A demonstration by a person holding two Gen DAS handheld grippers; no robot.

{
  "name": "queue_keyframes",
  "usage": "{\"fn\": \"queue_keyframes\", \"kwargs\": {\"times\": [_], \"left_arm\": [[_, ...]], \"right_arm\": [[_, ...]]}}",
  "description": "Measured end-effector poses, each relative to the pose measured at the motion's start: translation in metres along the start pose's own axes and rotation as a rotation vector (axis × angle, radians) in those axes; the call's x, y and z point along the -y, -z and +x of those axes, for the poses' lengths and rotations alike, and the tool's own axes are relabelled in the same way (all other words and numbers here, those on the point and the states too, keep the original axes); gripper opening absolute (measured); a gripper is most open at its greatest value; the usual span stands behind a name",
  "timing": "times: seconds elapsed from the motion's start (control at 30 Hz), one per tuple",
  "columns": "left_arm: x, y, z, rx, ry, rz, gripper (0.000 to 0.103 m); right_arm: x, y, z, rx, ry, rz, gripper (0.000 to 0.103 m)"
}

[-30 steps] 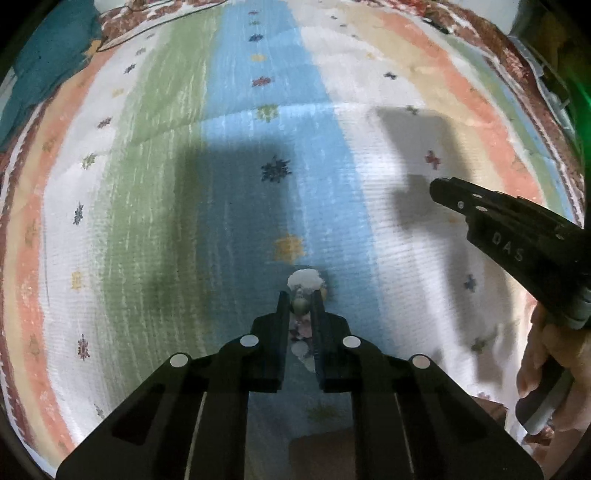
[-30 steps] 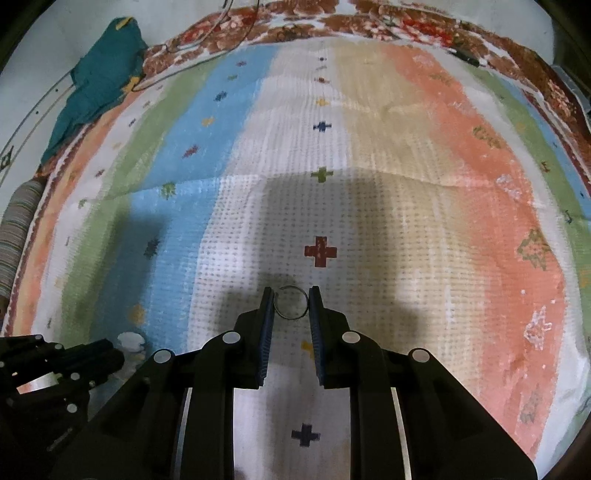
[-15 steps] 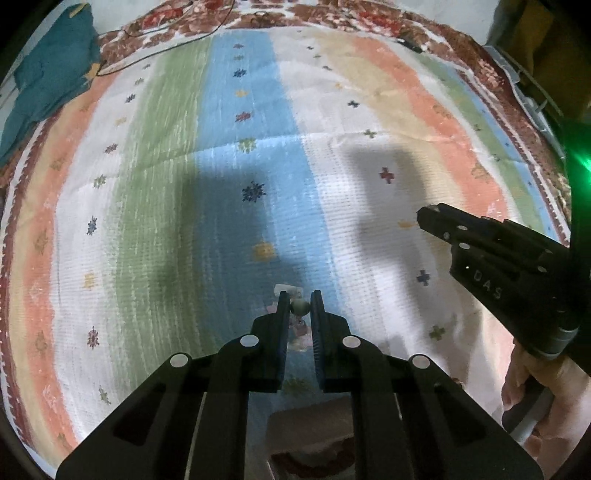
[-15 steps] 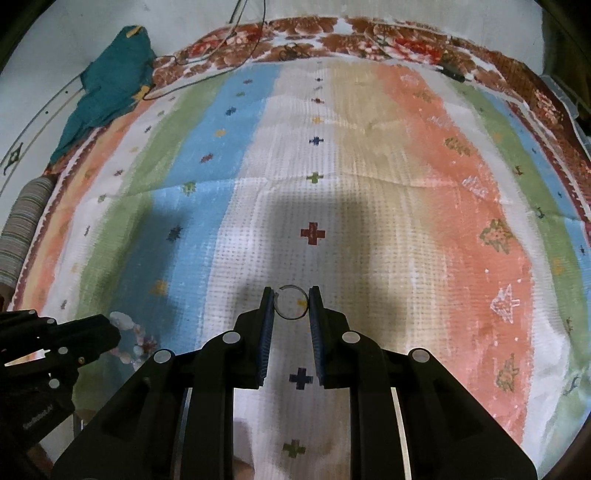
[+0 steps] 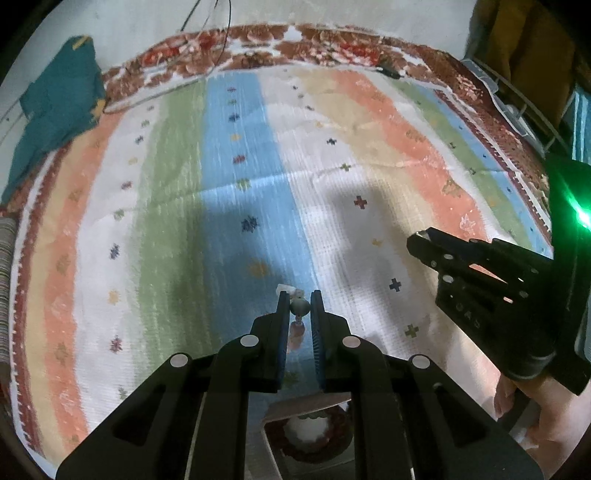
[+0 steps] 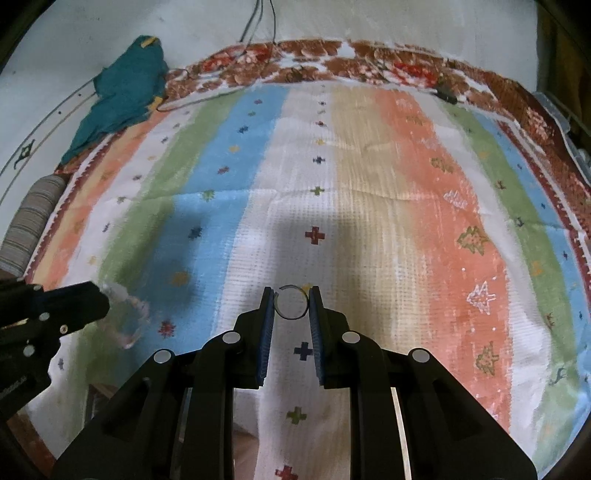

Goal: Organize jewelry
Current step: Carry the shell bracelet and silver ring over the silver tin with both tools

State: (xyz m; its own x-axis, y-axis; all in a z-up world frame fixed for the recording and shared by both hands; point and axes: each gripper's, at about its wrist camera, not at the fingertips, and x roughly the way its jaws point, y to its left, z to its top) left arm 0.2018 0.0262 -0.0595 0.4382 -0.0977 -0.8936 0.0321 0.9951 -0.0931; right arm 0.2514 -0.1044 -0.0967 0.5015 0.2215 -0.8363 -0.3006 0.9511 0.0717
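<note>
My left gripper (image 5: 298, 299) is shut on a bead bracelet (image 5: 298, 307), pinching a round greenish bead; its pale beads hang below, seen blurred in the right wrist view (image 6: 127, 314). My right gripper (image 6: 291, 297) is shut on a thin metal ring (image 6: 291, 303), held upright between its pads. Both grippers are raised above a striped mat (image 5: 236, 177). The right gripper shows at the right of the left wrist view (image 5: 480, 273). An open brown box (image 5: 310, 428) with a white cushion lies below the left gripper, partly hidden by the fingers.
The striped mat (image 6: 369, 184) covers the floor, with a teal cloth (image 6: 125, 92) at its far left corner and cables (image 6: 258, 22) beyond the far edge. A striped roll (image 6: 29, 218) lies at the left edge. A wire rack (image 5: 517, 107) stands at right.
Both grippers have risen and pulled back from the mat, each keeping its jewelry. The bracelet has lifted off the mat and the brown box has come into view below.
</note>
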Motion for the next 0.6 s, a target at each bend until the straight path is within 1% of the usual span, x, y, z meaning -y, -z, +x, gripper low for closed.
{"fn": "queue_keyframes", "kwargs": {"times": [0.07, 0.2, 0.33, 0.6], "left_arm": [[0.001, 0.001, -0.006, 0.019, -0.010, 0.007, 0.011], [0.002, 0.005, -0.016, 0.041, 0.004, 0.008, 0.011], [0.004, 0.010, -0.027, 0.075, 0.002, 0.033, 0.011], [0.006, 0.021, -0.047, 0.127, 0.023, 0.041, 0.011]], "right_arm": [[-0.002, 0.002, -0.009, 0.012, -0.008, -0.005, 0.020], [-0.004, 0.006, -0.023, 0.033, -0.018, -0.013, 0.020], [-0.007, 0.009, -0.037, 0.069, -0.024, -0.025, 0.020], [-0.009, 0.019, -0.049, 0.085, -0.037, -0.040, 0.020]]}}
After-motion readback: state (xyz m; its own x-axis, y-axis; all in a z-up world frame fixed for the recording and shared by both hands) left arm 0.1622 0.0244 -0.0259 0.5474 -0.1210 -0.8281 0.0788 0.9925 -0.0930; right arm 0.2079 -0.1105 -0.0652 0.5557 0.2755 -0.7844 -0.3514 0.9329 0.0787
